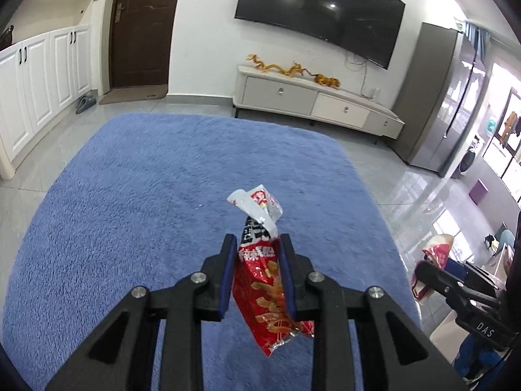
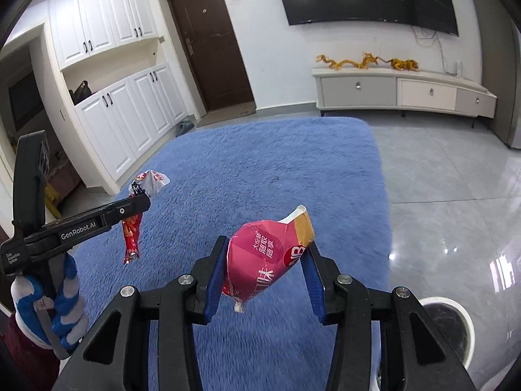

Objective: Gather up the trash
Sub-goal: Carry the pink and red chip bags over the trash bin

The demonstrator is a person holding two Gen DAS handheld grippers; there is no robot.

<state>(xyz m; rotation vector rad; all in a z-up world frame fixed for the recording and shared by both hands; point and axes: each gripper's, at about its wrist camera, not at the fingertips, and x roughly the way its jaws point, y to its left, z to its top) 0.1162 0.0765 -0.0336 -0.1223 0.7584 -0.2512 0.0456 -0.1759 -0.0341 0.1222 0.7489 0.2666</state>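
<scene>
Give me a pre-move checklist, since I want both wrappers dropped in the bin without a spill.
1. Left hand-held gripper pinches the red snack wrapper: ok.
2. Right hand-held gripper clamps the pink bag: ok.
3. Both wrappers lifted off the blue rug: ok.
4. White bin in view, low and to the right: ok.
5. Bin opening uncovered: ok.
6. Room left inside the bin: cannot tell.
</scene>
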